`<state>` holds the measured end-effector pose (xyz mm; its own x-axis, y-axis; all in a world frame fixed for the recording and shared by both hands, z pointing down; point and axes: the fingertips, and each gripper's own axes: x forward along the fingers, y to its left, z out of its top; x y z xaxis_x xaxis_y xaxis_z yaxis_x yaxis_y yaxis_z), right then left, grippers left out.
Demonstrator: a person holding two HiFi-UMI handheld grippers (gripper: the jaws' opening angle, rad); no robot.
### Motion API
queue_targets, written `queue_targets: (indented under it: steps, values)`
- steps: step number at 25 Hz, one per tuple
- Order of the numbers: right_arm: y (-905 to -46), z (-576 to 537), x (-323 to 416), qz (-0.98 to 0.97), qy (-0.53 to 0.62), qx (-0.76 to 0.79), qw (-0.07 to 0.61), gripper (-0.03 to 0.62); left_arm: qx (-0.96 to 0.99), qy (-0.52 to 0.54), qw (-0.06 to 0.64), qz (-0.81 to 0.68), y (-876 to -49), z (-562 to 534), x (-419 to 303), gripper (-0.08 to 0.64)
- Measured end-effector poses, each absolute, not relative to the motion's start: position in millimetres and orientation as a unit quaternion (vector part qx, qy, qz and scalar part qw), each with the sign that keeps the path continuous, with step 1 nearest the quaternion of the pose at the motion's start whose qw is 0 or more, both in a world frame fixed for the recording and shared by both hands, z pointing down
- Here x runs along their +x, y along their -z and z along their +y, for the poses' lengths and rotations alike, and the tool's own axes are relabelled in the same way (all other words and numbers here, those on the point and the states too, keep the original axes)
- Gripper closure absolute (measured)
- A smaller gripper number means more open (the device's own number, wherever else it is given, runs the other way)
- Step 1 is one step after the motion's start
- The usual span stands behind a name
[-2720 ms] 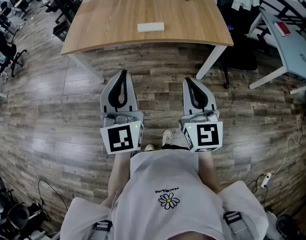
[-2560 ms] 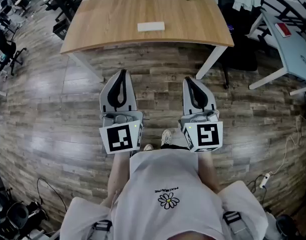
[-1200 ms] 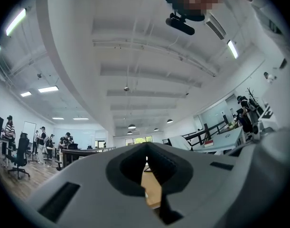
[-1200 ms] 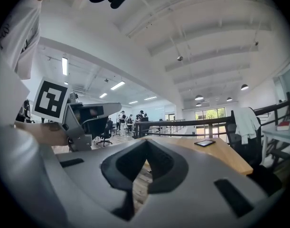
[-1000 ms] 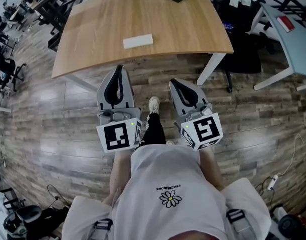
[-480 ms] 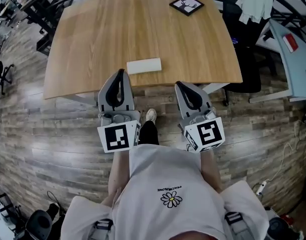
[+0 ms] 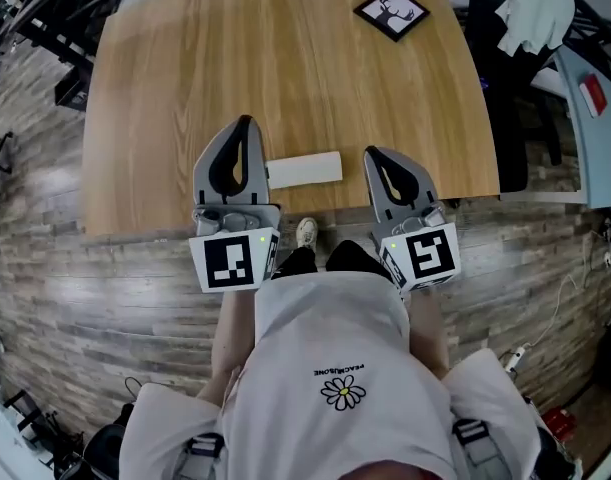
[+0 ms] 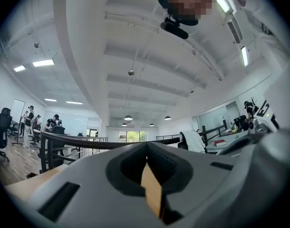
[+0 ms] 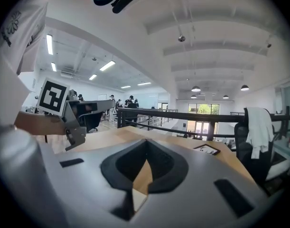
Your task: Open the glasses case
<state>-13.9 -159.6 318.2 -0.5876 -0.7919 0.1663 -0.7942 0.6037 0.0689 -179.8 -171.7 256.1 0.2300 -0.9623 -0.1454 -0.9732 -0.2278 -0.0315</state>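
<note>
The glasses case (image 7: 305, 169) is a flat white oblong lying near the front edge of the wooden table (image 7: 185, 78). My left gripper (image 7: 245, 126) reaches over that edge just left of the case, jaws shut with nothing between them. Just right of the case my right gripper (image 7: 374, 155) is likewise shut and empty. Neither touches the case. In the left gripper view the left gripper (image 8: 146, 147) shows only a sliver of tabletop in the hollow behind its closed tips. The right gripper (image 9: 146, 145) looks along the table, the left gripper's marker cube (image 9: 53, 97) beside it.
A black-framed picture (image 7: 392, 12) lies at the table's far right and shows again as the picture (image 9: 206, 149). A dark chair draped with a white garment (image 7: 538, 8) stands to the right, beside a grey-blue table (image 7: 597, 108). Black railings run beyond the table.
The person has walked up to the table. Both grippers moved forward from over the floor to over the table's front edge, flanking the case. Jaws stayed shut.
</note>
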Motion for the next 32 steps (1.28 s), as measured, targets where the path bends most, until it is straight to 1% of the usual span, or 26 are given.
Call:
queue_targets:
  steps: [4, 12, 17, 21, 22, 24, 25, 26, 27, 32]
  values:
    - [-330.2, -177.3, -10.2, -0.895, -0.011, 0.433, 0.110, 0.584, -0.778, -0.037, 0.050, 0.625, -265.0, -192.3, -182.7, 0.543]
    - [-331.9, -207.0, -17.8, -0.915, -0.010, 0.390, 0.104, 0.584, -0.765, -0.015, 0.066, 0.640, -269.0, -209.5, -171.0, 0.543]
    - [-340.6, -214.5, -14.2, -0.917, -0.017, 0.383, 0.106, 0.584, -0.780, 0.048, 0.091, 0.618, -275.7, -225.8, -153.5, 0.541]
    - [-356.1, -214.0, -3.6, -0.916, -0.035, 0.382, 0.119, 0.584, -0.805, 0.125, 0.147, 0.560, -285.1, -229.0, -134.3, 0.541]
    - [-363.1, -212.0, -2.5, -0.917, -0.039, 0.375, 0.128, 0.584, -0.819, 0.142, 0.148, 0.536, -292.1, -228.7, -125.1, 0.527]
    - [-384.7, -203.0, -5.3, -0.925, -0.047, 0.340, 0.163, 0.584, -0.851, 0.175, 0.133, 0.478, -317.0, -224.5, -102.8, 0.436]
    - [-399.1, -196.1, -8.7, -0.930, -0.054, 0.313, 0.186, 0.564, -0.867, 0.195, 0.120, 0.444, -335.7, -220.3, -91.0, 0.408]
    - [-414.7, -188.4, -12.4, -0.934, -0.061, 0.284, 0.209, 0.511, -0.880, 0.219, 0.106, 0.407, -357.2, -214.6, -79.5, 0.376]
    - [-430.9, -180.5, -15.0, -0.936, -0.066, 0.256, 0.233, 0.486, -0.891, 0.247, 0.096, 0.370, -379.2, -207.4, -68.7, 0.353]
    - [-510.6, -139.2, -13.5, -0.921, -0.082, 0.157, 0.347, 0.479, -0.899, 0.389, 0.076, 0.184, -475.4, -155.3, -34.3, 0.301]
